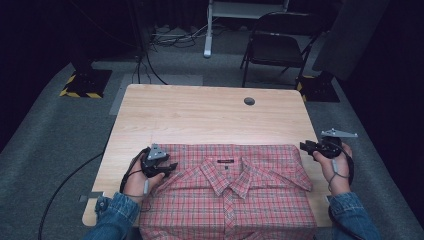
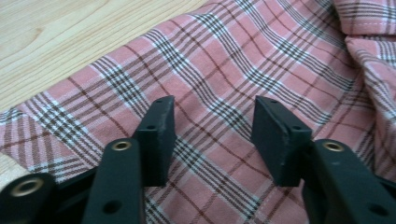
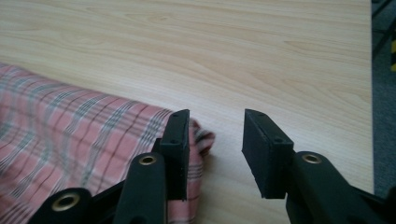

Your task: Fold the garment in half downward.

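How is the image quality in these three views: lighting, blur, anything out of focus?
High view: table and plaid shirt evenly lit and fairly sharp, surroundings fall into darkness. Left gripper view: shirt weave crisp, the left gripper jaws slightly soft at the bottom edge. Right gripper view: shirt at the left looks smeared and soft, wood grain clearer, a soft shadow under the right gripper.

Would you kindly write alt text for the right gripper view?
The right gripper holds its two black jaws apart with nothing between them, at the corner of a red plaid shirt. The shirt lies on a light wooden table.
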A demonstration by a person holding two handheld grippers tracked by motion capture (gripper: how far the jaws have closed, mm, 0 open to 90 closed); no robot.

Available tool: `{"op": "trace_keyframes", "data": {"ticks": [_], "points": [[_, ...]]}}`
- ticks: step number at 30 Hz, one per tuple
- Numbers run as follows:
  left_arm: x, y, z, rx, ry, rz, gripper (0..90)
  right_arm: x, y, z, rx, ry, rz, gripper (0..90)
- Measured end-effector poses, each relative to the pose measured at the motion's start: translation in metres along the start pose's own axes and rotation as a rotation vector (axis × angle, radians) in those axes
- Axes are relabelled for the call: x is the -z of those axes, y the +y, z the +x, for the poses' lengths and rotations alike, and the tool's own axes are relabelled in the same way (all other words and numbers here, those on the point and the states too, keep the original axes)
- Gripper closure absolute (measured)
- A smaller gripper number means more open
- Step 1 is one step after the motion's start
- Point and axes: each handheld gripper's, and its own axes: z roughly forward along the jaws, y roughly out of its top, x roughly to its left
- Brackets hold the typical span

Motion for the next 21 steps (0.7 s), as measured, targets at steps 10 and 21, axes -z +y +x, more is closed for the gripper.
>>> {"op": "trace_keyframes", "data": {"ticks": [10,21], "points": [[0.033,0.001,-0.015,-0.007,-0.032,-0.050,37.3,0.029,-0.024,0.033,0.137,0.139,-0.006,41.7],[0.034,-0.023,-0.037,-0.068,-0.038,0.020,36.8,0.027,-0.072,0.079,0.342,0.210,0.141,46.8]]}}
